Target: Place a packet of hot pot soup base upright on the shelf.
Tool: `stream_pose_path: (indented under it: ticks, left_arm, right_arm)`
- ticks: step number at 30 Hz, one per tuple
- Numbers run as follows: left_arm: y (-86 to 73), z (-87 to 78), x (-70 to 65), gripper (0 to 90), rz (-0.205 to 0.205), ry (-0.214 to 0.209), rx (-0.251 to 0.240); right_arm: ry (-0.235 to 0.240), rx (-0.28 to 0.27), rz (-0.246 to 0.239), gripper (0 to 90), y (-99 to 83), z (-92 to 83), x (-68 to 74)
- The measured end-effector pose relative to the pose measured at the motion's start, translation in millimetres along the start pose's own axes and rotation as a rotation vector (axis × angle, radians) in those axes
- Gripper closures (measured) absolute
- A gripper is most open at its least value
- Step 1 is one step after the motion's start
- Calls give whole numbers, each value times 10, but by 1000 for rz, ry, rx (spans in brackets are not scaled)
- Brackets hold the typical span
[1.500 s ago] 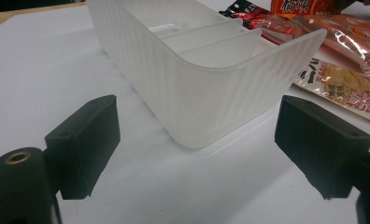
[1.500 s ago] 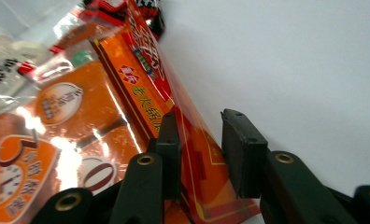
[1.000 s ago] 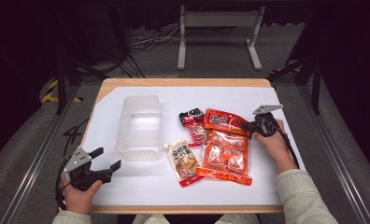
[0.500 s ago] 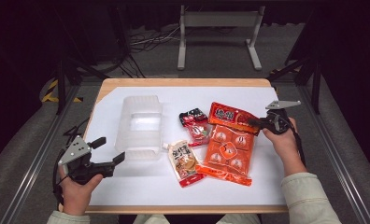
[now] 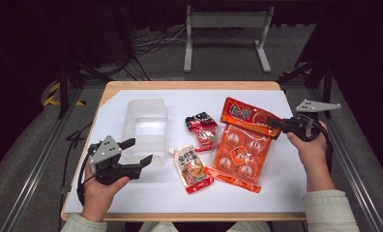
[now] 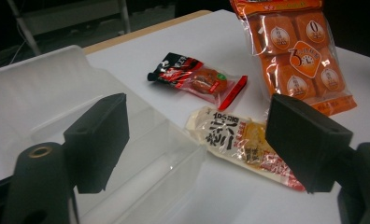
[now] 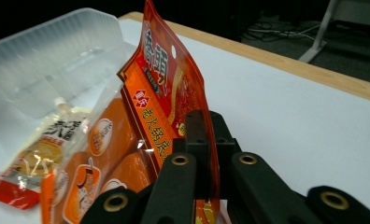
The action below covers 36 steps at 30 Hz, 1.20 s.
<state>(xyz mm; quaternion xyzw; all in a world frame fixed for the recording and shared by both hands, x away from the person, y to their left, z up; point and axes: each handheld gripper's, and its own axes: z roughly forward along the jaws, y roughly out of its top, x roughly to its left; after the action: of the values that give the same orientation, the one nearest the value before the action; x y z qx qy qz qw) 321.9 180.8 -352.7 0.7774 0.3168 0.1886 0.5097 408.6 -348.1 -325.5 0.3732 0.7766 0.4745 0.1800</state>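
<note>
A large orange snack bag (image 5: 240, 150) lies right of centre, its red header end raised off the white table top (image 5: 281, 174). My right gripper (image 5: 276, 124) is shut on that header edge; in the right gripper view the header (image 7: 167, 88) stands upright between the closed jaws of the right gripper (image 7: 204, 140). My left gripper (image 5: 139, 151) hovers at the near right corner of a clear plastic container (image 5: 146, 128). Its jaws are open and have just been closing a little, with nothing between them. Through the left gripper (image 6: 202, 126) I see the container (image 6: 57, 98) below.
A cream spouted pouch (image 5: 192, 166) lies near the front, also in the left gripper view (image 6: 244, 140). A small red and black packet (image 5: 203, 130) sits between the container and the orange bag. Metal stand legs and cables lie beyond the table's far edge.
Both hands have risen. The right gripper has lifted the orange bag's header and drawn it slightly right. The left gripper has moved right toward the container's near corner.
</note>
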Motion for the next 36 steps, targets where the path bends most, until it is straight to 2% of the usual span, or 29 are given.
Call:
stream_pose_path:
  ticks: [4, 10, 15, 17, 19, 20, 21, 26, 30, 33, 36]
  left_arm:
    - [93, 75, -71, 249, 47, -15, -6]
    - [185, 147, -162, 246, 65, -61, 5]
    - [204, 268, -247, 207, 99, -107, 71]
    - [198, 320, -249, 170, 96, -113, 98]
    - [190, 349, -235, 154, 81, -110, 112]
    - [190, 349, -235, 150, 81, -110, 112]
    - [177, 364, -218, 144, 66, -116, 121]
    - [158, 386, -203, 116, 38, -108, 104]
    - [151, 400, -197, 161, 9, -132, 95]
    - [153, 411, -194, 189, 3, -147, 82]
    - [166, 418, -191, 218, -6, -159, 75]
  right_arm:
    - [24, -35, -13, 900, 56, -161, 88]
    - [39, -57, -25, 900, 110, -300, 200]
    - [68, -81, -46, 900, 187, -380, 325]
    - [82, -92, -59, 900, 220, -425, 385]
    - [88, -95, -91, 900, 263, -476, 469]
    - [88, -95, -91, 900, 263, -476, 469]
    - [81, -86, -133, 900, 305, -509, 574]
    - [107, -96, -151, 900, 343, -536, 661]
    - [131, -98, -171, 900, 377, -555, 749]
    - [150, -104, -187, 900, 399, -582, 815]
    - [134, -105, -222, 900, 429, -609, 904]
